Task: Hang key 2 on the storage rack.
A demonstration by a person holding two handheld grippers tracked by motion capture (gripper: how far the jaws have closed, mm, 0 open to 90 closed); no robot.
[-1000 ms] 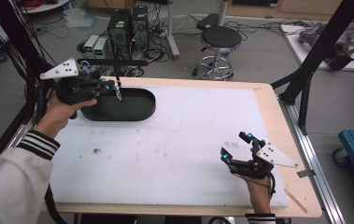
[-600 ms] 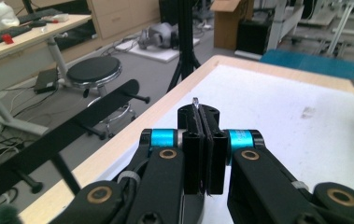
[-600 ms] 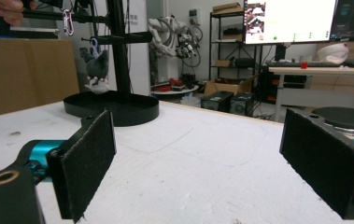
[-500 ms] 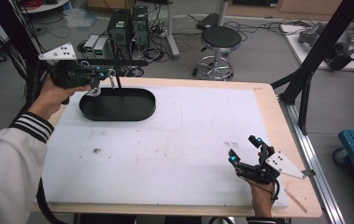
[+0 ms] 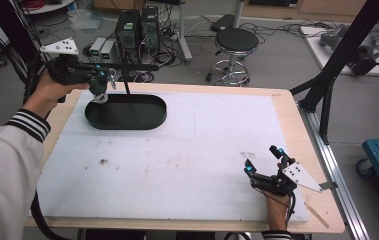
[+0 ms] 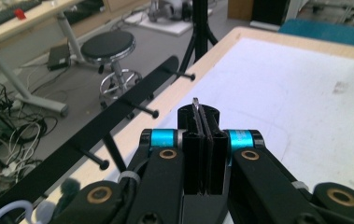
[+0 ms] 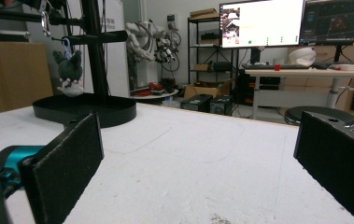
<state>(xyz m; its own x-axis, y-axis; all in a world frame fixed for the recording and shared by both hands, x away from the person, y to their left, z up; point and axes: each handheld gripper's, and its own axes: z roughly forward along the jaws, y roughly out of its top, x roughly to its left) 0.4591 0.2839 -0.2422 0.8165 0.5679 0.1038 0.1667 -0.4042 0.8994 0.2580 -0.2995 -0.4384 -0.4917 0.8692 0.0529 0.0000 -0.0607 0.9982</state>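
Note:
A black rack stands at the table's far left: an oval base (image 5: 127, 114), a thin post, and a crossbar with pegs (image 5: 132, 66) (image 6: 118, 116). My left gripper (image 5: 108, 76) (image 6: 201, 114) is raised beside the crossbar, shut on a small metal clip (image 6: 195, 101). A grey plush keychain (image 5: 99, 94) (image 7: 69, 74) dangles from that clip above the base's left end. My right gripper (image 5: 261, 159) (image 7: 202, 154) lies low on the white mat near the front right. Its jaws have just been opening and stand wide apart with nothing between them.
The white mat (image 5: 202, 150) covers most of the wooden table and has a few dark smudges. Beyond the far edge are a round stool (image 5: 234, 40) and computer boxes (image 5: 137, 27) on the floor. A black frame leg (image 5: 327, 85) rises at the right edge.
My left hand has lifted the plush keychain up from the base to crossbar height, drifting left. The right gripper's jaws have spread wider; its hand stayed nearly put.

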